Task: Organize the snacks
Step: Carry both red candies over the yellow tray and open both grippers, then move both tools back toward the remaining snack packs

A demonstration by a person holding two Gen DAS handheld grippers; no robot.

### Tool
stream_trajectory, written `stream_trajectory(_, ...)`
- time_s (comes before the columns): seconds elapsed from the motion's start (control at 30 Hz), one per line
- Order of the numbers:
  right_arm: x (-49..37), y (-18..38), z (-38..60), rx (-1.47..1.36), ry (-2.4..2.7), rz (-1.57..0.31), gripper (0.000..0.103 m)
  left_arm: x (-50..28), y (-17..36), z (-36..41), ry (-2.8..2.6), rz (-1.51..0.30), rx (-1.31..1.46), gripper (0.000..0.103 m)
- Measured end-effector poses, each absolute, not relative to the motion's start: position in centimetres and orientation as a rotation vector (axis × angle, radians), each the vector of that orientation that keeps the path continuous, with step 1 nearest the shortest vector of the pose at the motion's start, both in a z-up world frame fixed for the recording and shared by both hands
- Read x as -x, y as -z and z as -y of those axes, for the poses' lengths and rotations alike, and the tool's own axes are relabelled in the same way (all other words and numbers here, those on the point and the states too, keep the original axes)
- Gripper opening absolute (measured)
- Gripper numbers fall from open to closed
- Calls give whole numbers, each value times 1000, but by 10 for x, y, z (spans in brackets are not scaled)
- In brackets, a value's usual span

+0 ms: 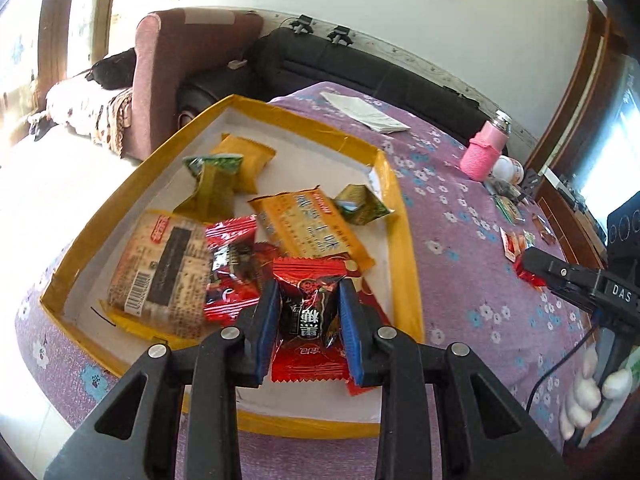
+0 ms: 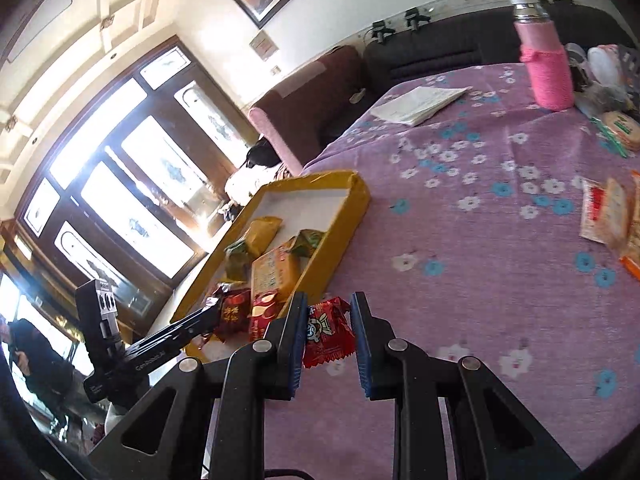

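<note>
A yellow-rimmed cardboard box [image 1: 404, 216] lies on the purple flowered tablecloth and holds several snack packets in orange, green and red. My left gripper [image 1: 308, 286] hangs over the box's near end, shut on a red-and-black candy packet [image 1: 308, 308]. In the right wrist view the left gripper [image 2: 210, 312] reaches over the same box [image 2: 340, 232]. My right gripper [image 2: 329, 298] is above the cloth just right of the box, shut on a small red snack packet [image 2: 328, 336]. The left wrist view shows the right gripper [image 1: 530, 268] at the right with a red wrapper at its tip.
A pink-sleeved bottle [image 2: 546, 72] and a folded paper [image 2: 420, 104] stand toward the table's far side. Loose snack packets [image 2: 604, 212] lie at the right on the cloth. A dark sofa [image 1: 360, 64] runs behind the table. The table edge drops off left of the box.
</note>
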State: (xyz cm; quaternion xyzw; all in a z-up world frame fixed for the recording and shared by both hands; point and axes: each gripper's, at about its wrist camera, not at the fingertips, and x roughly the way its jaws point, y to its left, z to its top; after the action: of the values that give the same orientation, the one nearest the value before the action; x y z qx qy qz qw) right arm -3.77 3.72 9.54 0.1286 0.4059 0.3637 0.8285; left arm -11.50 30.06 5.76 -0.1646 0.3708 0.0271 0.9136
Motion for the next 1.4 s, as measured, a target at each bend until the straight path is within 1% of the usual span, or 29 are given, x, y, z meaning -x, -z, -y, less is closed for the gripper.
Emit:
stream_trajectory(0.17, 32, -97, -110, -185, -838, -898, 22, 122, -54, -317, -41, -747, 418, 28)
stream_trajectory(0.3, 18, -95, -163, -102, -846, -915, 22, 134, -60, -329, -25, -706, 461, 40)
stream_trajectory(0.37, 10, -91, -186, -52, -833, -920, 22, 140, -63, -335, -15, -687, 482, 44)
stream_trajectory(0.43, 0, -86, -206, -18, -815, -930, 22, 145, -66, -341, -9, -673, 499, 45)
stream_trajectory(0.57, -22, -75, -233, 16, -780, -935, 26, 151, -69, -349, -3, -665, 523, 47)
stream_trajectory(0.63, -24, -77, -229, -3, -761, -916, 28, 153, -69, -350, 7, -666, 526, 50)
stream_trajectory(0.7, -18, -83, -215, -44, -765, -901, 34, 154, -71, -348, 17, -665, 519, 50)
stream_trajectory(0.77, -5, -90, -194, -78, -771, -883, 45, 155, -73, -343, 28, -656, 510, 50)
stream_trajectory(0.8, 2, -92, -183, -94, -777, -876, 46, 155, -75, -339, 29, -653, 505, 52)
stream_trajectory(0.9, 24, -94, -143, -146, -793, -866, 54, 153, -81, -322, 20, -662, 466, 62)
stream_trajectory(0.93, 31, -92, -129, -159, -795, -863, 55, 153, -83, -316, 17, -663, 446, 63)
stream_trajectory(1.03, 42, -85, -99, -162, -770, -857, 56, 152, -90, -293, 34, -654, 408, 66)
stream_trajectory(1.3, 66, -68, -42, -165, -757, -863, 56, 153, -105, -235, 120, -688, 333, 66)
stream_trajectory(1.4, 72, -71, -17, -153, -731, -840, 56, 151, -108, -218, 141, -696, 311, 66)
